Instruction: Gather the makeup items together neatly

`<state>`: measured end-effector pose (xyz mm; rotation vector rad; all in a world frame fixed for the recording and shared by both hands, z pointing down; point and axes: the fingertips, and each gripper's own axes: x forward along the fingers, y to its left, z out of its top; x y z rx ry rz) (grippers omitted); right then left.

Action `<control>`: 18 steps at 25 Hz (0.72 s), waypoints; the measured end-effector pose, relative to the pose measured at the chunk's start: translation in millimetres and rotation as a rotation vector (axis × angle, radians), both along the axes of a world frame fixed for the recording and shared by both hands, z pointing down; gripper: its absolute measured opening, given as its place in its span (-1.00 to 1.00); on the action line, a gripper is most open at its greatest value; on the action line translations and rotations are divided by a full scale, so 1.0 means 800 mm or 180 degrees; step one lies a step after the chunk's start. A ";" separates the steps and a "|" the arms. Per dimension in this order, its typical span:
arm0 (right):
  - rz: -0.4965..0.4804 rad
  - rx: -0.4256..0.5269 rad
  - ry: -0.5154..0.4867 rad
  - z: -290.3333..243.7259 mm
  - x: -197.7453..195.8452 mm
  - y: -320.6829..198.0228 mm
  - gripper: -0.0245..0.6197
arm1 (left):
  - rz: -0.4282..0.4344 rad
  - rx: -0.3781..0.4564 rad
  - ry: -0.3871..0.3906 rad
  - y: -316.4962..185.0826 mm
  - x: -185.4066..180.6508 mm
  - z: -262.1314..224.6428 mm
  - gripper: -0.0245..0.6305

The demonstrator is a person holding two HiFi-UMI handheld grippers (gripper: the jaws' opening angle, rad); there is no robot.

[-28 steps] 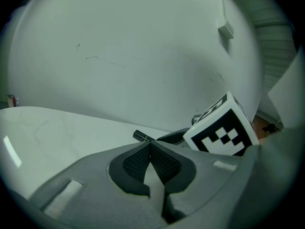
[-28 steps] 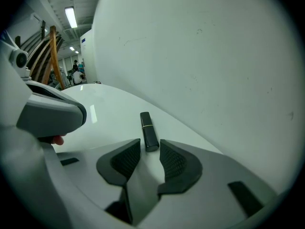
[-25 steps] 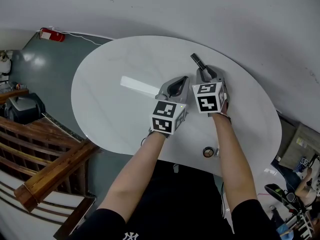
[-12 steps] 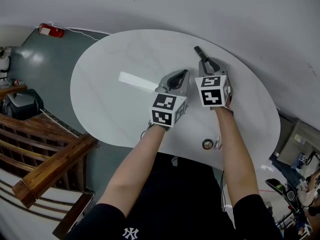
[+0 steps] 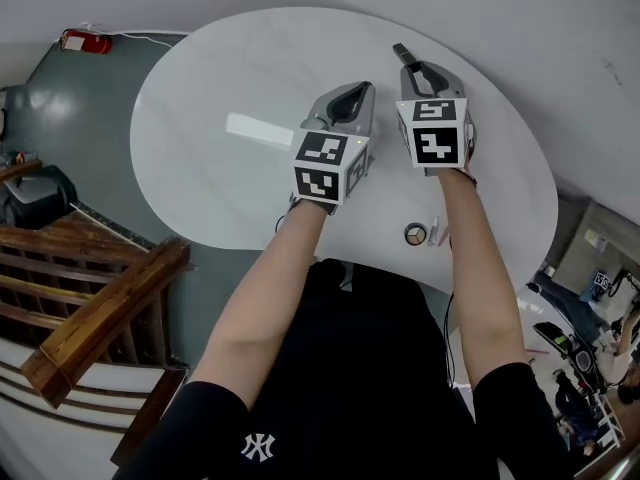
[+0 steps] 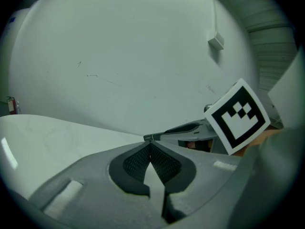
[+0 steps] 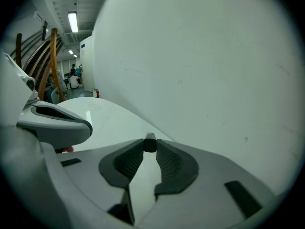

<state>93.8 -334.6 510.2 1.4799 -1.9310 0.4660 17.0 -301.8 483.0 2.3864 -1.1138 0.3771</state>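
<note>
My right gripper is shut on a slim dark makeup stick, holding it in the air over the far side of the white oval table. Its jaws have just been closing, with the stick's dark end pinched between the pads. Just to its left, my left gripper is shut, pads touching with nothing between them. A small round compact and a thin pale item lie together by the table's near edge, behind both grippers.
A wall runs close behind the table's far edge. A wooden stair rail and a dark case stand at the left. On the grey floor at top left lies a red object. Clutter fills the lower right corner.
Both grippers have risen off the table side by side. The right one carries the dark stick up with it. The compact and pale item have stayed in place.
</note>
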 end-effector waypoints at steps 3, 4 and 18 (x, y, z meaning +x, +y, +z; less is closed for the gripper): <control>0.0061 0.0067 -0.0032 -0.018 -0.003 0.015 -0.63 | 0.0015 0.0035 0.0015 0.013 -0.005 -0.011 -0.90; 0.0080 0.0087 -0.0048 -0.023 -0.005 0.020 -0.63 | 0.0017 0.0046 0.0017 0.017 -0.007 -0.014 -0.90; 0.0335 0.0314 -0.0176 -0.070 -0.015 0.113 -0.63 | 0.0176 0.0210 0.0059 0.090 -0.010 -0.047 -0.90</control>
